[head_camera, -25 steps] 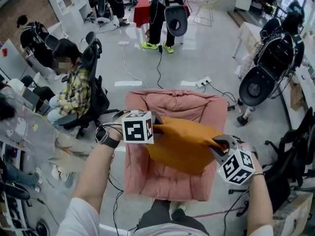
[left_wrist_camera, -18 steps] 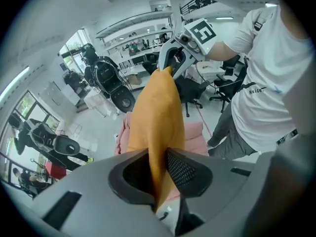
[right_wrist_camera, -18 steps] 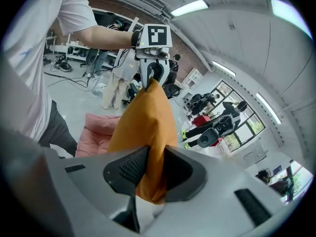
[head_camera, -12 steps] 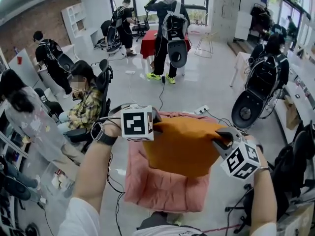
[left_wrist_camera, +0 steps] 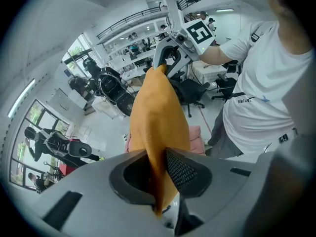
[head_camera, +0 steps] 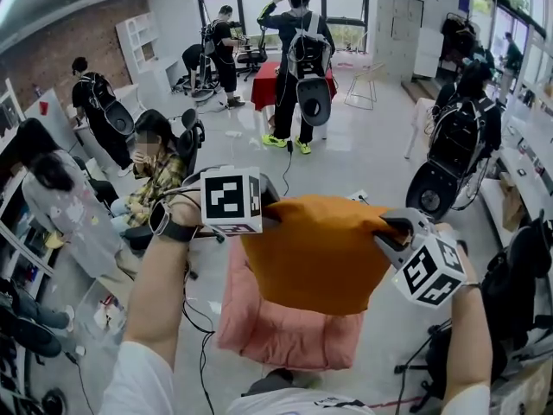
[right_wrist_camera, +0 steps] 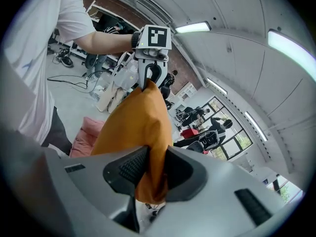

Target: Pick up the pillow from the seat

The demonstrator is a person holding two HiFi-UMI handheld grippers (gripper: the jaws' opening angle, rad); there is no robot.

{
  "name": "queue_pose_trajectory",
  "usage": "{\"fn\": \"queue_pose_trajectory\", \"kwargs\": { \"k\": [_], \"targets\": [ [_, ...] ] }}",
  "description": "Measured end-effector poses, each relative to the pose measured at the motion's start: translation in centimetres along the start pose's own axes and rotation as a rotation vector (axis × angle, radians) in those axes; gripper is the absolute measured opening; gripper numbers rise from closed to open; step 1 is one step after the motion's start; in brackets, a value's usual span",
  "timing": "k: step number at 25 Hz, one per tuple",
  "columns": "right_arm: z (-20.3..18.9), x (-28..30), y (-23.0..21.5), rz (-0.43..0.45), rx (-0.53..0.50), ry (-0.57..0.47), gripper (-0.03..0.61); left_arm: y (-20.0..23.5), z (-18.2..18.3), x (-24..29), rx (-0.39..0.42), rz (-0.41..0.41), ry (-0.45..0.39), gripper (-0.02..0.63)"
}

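While the pillow (head_camera: 315, 253) hangs in the air between the two tools, the pink seat (head_camera: 285, 331) lies below it with nothing resting on it. The two look well apart, so the pick-up reads as largely done.

The left gripper (head_camera: 266, 210) is clamped on the pillow's upper left corner. Its own view shows the orange cloth (left_wrist_camera: 158, 117) squeezed thin between the jaws of the left gripper (left_wrist_camera: 160, 169), with a little fabric poking out behind them. The right gripper (head_camera: 393, 232) bites the upper right corner the same way. In its view a bunched fold of the pillow (right_wrist_camera: 138, 122) fills the narrow gap between the jaws of the right gripper (right_wrist_camera: 148, 169).

What the next move turns on is how the pillow lies against those two grips. Its long top edge runs left to right, stretched from one pair of jaws to the other, and the body droops below that line, toward the seat. Neither hand is nearer — each holds one end, and the weight is shared.

Any carrying or raising, I judge, must keep both hands level and the same way apart. If they drift together the top edge sags. If one corner slips, the pillow will swing down from the other — a thin pinch of cloth is all that holds each side.
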State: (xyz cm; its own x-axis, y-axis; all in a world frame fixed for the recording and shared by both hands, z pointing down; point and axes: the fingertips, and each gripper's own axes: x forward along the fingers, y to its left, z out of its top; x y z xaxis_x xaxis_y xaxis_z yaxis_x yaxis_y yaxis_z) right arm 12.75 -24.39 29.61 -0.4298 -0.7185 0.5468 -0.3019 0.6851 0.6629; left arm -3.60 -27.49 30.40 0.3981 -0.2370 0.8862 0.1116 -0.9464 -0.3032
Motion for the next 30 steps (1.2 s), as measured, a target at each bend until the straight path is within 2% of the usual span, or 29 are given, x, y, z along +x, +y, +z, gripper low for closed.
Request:
{"fn": "queue_pose_trajectory", "kwargs": {
  "k": [9, 16, 30],
  "targets": [
    [1.2, -2.8, -1.6, -0.044, -0.038, -0.025, 0.106, -0.3, 1.9, -3.0, 0.017, 0.053, 0.013, 0.091],
    [3.2, -3.9, -1.6, -0.081, -0.060, -0.039, 0.104, -1.0, 1.6, -5.1, 0.031, 0.095, 0.022, 0.089],
    [3.7, -3.4, -0.4, -0.063, -0.059, -0.043, 0.103, -2.0, 0.6, -4.9, 0.011, 0.089, 0.046, 0.087]
  ]
}}
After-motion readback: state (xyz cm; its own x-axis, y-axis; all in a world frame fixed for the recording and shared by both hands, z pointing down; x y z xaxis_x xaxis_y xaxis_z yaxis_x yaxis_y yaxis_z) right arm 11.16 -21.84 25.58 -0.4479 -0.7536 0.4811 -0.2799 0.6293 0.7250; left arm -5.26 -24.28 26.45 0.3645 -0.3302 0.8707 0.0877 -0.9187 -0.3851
